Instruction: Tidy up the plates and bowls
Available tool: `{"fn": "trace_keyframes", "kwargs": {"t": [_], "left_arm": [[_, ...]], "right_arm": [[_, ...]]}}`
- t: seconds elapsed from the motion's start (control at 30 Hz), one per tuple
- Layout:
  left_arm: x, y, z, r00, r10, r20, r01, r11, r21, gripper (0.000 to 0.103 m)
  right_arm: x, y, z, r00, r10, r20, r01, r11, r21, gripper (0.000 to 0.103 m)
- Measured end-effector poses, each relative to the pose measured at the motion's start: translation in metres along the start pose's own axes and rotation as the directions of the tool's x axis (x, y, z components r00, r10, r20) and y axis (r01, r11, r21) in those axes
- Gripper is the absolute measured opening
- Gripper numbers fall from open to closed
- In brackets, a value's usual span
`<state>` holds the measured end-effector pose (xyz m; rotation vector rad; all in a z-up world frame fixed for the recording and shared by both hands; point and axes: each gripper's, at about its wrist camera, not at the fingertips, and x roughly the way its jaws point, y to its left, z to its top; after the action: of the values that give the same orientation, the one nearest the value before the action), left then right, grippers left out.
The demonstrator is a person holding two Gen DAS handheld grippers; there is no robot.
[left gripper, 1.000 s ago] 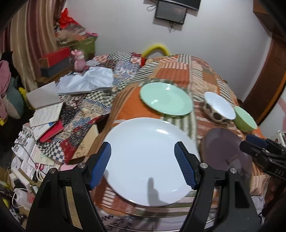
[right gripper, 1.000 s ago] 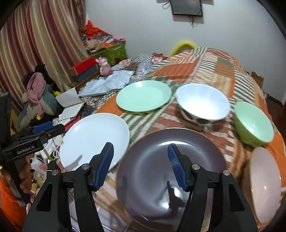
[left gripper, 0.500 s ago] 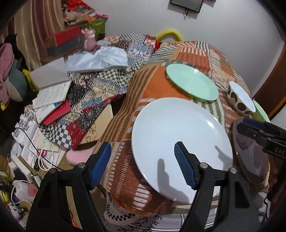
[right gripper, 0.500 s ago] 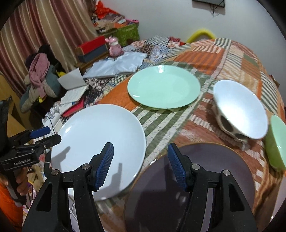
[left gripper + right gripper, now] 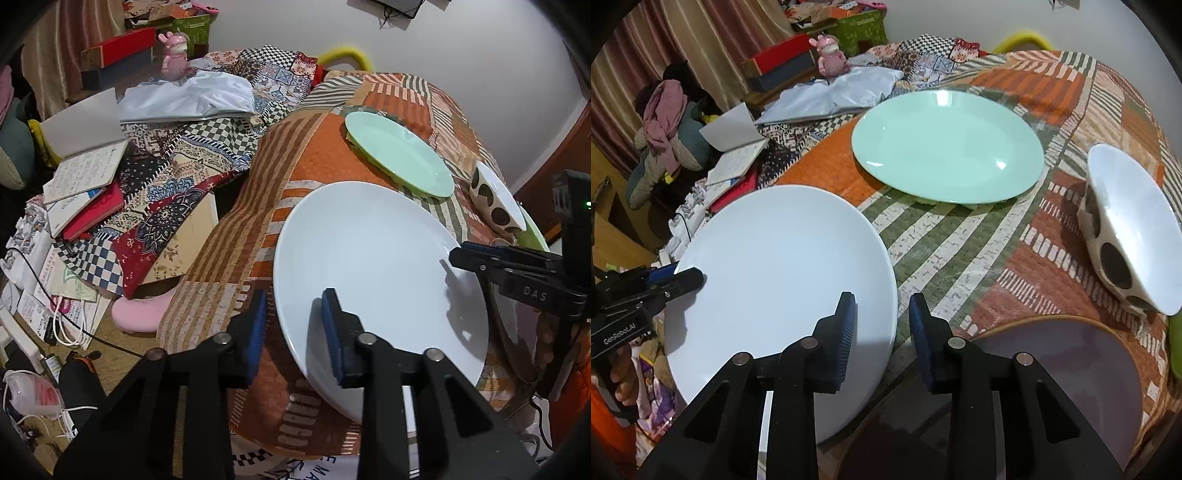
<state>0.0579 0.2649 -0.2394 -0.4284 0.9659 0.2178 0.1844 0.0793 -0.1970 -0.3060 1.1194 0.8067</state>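
A large white plate (image 5: 376,266) lies at the near left edge of the patchwork-covered table (image 5: 295,162); it also shows in the right wrist view (image 5: 775,269). My left gripper (image 5: 293,328) has its jaws narrowed around the plate's left rim, one pad on each side. My right gripper (image 5: 882,328) has its jaws narrowed around the plate's right rim. A mint-green plate (image 5: 945,147) lies behind. A white bowl with dark spots (image 5: 1123,229) sits to the right. A dark plate (image 5: 1052,384) lies at the near right.
A green bowl (image 5: 1174,343) sits at the far right edge. Books (image 5: 85,188), patterned cloths (image 5: 177,177) and cables (image 5: 55,317) lie on the floor left of the table. A pink toy (image 5: 831,51) and boxes (image 5: 783,62) stand by the curtain.
Both grippers have moved to the white plate and narrowed their jaws around its opposite rims. The right gripper has shifted left, off the dark plate.
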Motion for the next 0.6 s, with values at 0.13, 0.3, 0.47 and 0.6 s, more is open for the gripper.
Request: {"fn": "trace_keyframes", "kwargs": {"t": [0.13, 0.3, 0.47, 0.6], "left_arm": [[0.0, 0.001, 0.002, 1.0, -0.007, 0.009, 0.007, 1.0, -0.007, 0.021], [0.0, 0.004, 0.005, 1.0, 0.009, 0.016, -0.009, 1.0, -0.009, 0.02], [-0.002, 0.017, 0.008, 1.0, 0.021, 0.019, -0.021, 0.999, -0.042, 0.02], [-0.004, 0.022, 0.004, 1.0, 0.016, 0.018, -0.015, 0.999, -0.052, 0.02]], "right_arm": [[0.002, 0.003, 0.0, 1.0, -0.006, -0.005, 0.006, 1.0, -0.01, 0.02], [0.0, 0.004, 0.001, 1.0, 0.015, -0.001, -0.015, 1.0, 0.013, 0.021], [0.001, 0.014, -0.002, 0.999, 0.046, -0.001, -0.046, 0.999, -0.003, 0.021], [0.004, 0.016, -0.003, 0.999, 0.049, -0.003, -0.049, 0.999, -0.01, 0.021]]}}
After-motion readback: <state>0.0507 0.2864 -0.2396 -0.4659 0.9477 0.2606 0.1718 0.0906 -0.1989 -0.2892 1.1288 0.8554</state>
